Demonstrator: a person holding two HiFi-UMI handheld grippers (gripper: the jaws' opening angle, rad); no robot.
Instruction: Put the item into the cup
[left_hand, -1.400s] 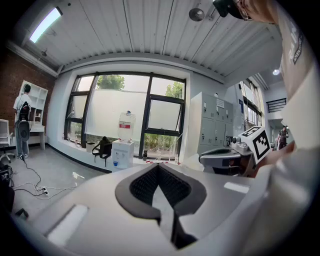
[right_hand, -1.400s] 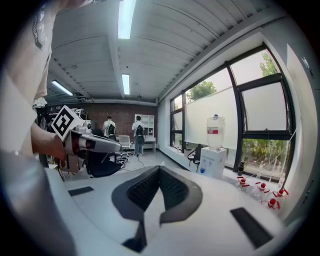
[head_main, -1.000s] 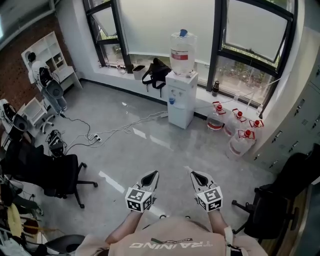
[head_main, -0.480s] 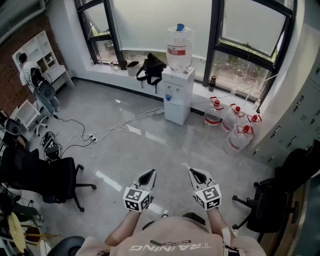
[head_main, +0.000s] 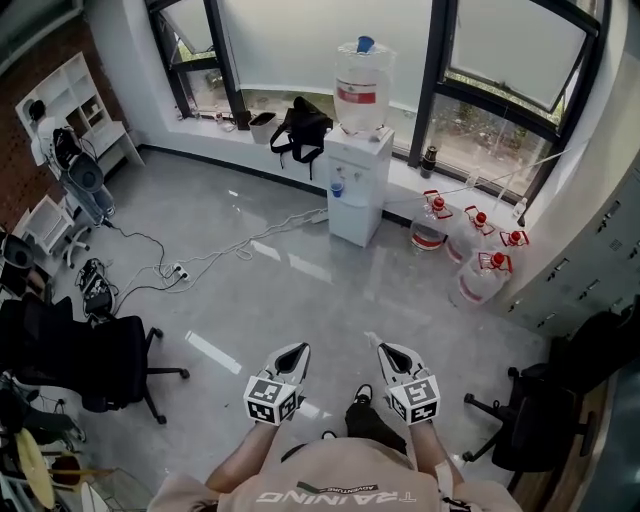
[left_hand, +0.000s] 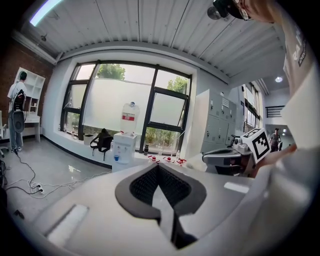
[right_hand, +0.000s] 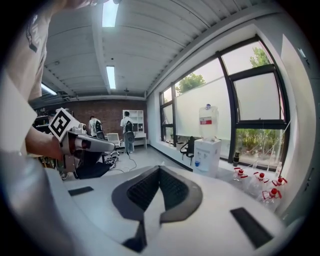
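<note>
No cup and no loose item shows in any view. My left gripper and right gripper are held side by side at waist height over the grey floor, in front of the person's beige shirt. Both are shut with nothing between the pads. In the left gripper view the black pads of the left gripper meet at the tip, and the right gripper shows to the side. The right gripper view shows the right gripper with its jaws together, and the left gripper beside it.
A white water dispenser stands ahead under the window, with several red-capped water jugs to its right. A black bag lies on the sill. Cables cross the floor. Black office chairs stand left and right, lockers at far right.
The head view has shifted slightly over the room. A dark shoe now shows on the floor between the grippers. Both grippers stay shut in the same pose.
</note>
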